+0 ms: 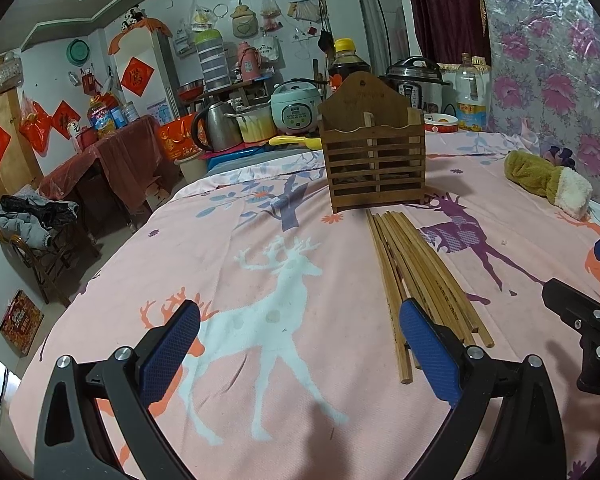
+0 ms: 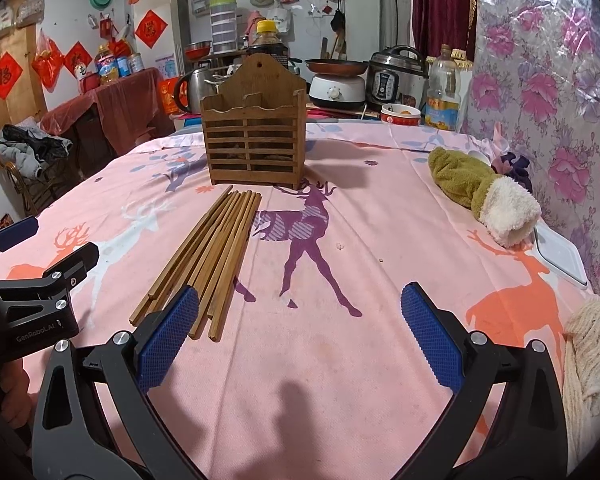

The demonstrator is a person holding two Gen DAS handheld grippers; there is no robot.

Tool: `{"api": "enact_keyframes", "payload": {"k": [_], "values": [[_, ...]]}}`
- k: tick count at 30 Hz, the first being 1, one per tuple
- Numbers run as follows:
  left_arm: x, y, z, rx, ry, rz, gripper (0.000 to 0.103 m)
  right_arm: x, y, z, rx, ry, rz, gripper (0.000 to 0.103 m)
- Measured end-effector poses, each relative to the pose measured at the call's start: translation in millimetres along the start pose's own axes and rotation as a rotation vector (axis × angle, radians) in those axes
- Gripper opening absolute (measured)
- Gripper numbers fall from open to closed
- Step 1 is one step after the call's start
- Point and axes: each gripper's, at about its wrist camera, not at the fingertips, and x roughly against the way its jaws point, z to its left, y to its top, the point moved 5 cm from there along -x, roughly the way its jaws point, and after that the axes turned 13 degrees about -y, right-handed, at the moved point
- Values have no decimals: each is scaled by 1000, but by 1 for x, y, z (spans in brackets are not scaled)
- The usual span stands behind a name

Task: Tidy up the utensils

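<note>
Several wooden chopsticks (image 1: pixel 416 276) lie in a loose bundle on the pink deer-print tablecloth (image 1: pixel 260 264), pointing toward a slatted wooden utensil holder (image 1: pixel 374 160) that stands upright behind them. My left gripper (image 1: pixel 300 348) is open and empty; its right pad (image 1: pixel 428 352) sits over the near chopstick ends. In the right wrist view the chopsticks (image 2: pixel 208 256) lie left of centre before the holder (image 2: pixel 254 140). My right gripper (image 2: pixel 300 332) is open and empty, its left pad (image 2: pixel 168 336) beside the chopstick ends.
A green and white plush cloth (image 2: pixel 480 188) lies at the right, a white tray (image 2: pixel 560 256) beyond it. Cookers, a kettle and oil bottles stand behind the table (image 2: pixel 396 76). The other gripper shows at each view's edge (image 1: pixel 588 320) (image 2: pixel 32 292).
</note>
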Motion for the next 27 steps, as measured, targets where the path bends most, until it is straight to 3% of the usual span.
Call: {"api": "enact_keyframes", "payload": {"k": [27], "values": [[0, 0, 1, 1, -2, 1, 98, -2, -2, 0, -3, 2, 8, 97]]}}
